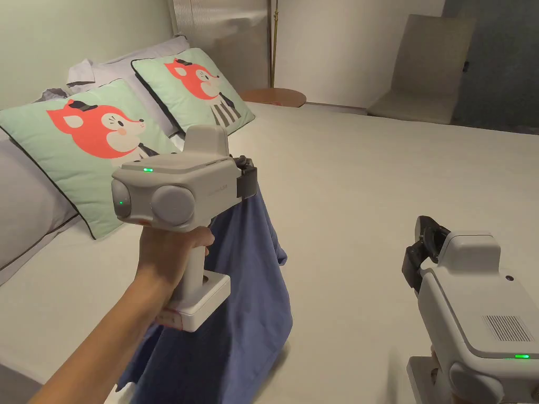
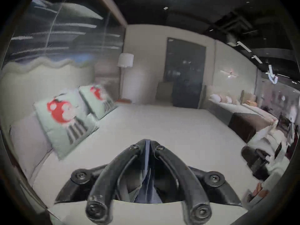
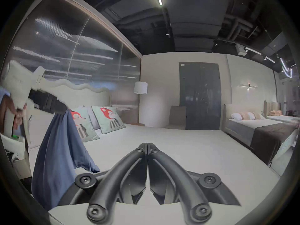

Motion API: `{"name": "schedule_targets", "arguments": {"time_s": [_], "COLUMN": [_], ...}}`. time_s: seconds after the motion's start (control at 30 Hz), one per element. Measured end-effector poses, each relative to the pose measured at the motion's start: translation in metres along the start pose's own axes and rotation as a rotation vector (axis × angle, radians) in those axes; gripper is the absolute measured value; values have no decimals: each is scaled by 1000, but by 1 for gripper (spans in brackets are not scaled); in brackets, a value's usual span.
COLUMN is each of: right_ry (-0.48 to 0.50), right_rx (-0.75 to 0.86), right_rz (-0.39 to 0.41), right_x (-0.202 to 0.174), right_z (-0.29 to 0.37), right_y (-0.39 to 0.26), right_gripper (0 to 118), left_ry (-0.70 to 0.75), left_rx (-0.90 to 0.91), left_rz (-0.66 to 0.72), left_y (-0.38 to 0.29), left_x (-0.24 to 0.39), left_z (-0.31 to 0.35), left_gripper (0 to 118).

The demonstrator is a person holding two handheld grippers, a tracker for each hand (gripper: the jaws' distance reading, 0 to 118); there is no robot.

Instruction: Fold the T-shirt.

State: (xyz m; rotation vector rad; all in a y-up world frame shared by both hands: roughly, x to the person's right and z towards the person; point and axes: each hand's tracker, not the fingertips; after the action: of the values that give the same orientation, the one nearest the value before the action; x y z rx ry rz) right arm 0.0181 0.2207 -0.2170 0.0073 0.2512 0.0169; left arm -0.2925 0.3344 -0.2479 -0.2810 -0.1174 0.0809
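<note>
A blue T-shirt [image 1: 247, 284] hangs in a long drape from my left gripper [image 1: 247, 176], which is raised above the left side of the bed and shut on the cloth. In the left gripper view a strip of the blue T-shirt [image 2: 147, 150] is pinched between the jaws of the left gripper [image 2: 148, 141]. My right gripper [image 1: 423, 247] is low at the right, away from the shirt, jaws closed together with nothing between them. The right gripper view has the right gripper [image 3: 147, 145] shut, and the T-shirt [image 3: 60, 147] dangling to its left with its lower end over the bed's near edge.
A wide white bed [image 1: 379, 200] stretches ahead. Two fox-print cushions [image 1: 100, 142] and pillows lean at the headboard on the left. A chair [image 1: 421, 73] and a small round table [image 1: 273, 97] stand beyond the bed. Another bed [image 3: 259, 131] lies at the far right.
</note>
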Motion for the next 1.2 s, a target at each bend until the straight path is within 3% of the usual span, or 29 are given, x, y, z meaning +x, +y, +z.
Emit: {"name": "schedule_targets", "arguments": {"time_s": [0.3,0.7,0.87,1.1,1.2], "right_ry": [-200,-412,-440,-437,-430], "right_rx": [34,4,-27,-66,-78], "right_rz": [11,26,11,-9,-8], "right_x": [80,159,169,168,166], "right_z": [45,103,115,117,116], "right_y": [12,2,-11,-25,-28], "right_gripper": [1,1,1,1,1], "left_ry": [-296,-587,-581,-380,-359], "left_rx": [63,-213,-424,-709,-677], "left_rz": [-51,-88,-99,-254,-233], "left_y": [47,-62,-138,-245,-254], "left_x": [121,251,262,251,242], "left_z": [-34,-86,-113,-152,-151], "left_gripper": [3,3,3,3,3]}}
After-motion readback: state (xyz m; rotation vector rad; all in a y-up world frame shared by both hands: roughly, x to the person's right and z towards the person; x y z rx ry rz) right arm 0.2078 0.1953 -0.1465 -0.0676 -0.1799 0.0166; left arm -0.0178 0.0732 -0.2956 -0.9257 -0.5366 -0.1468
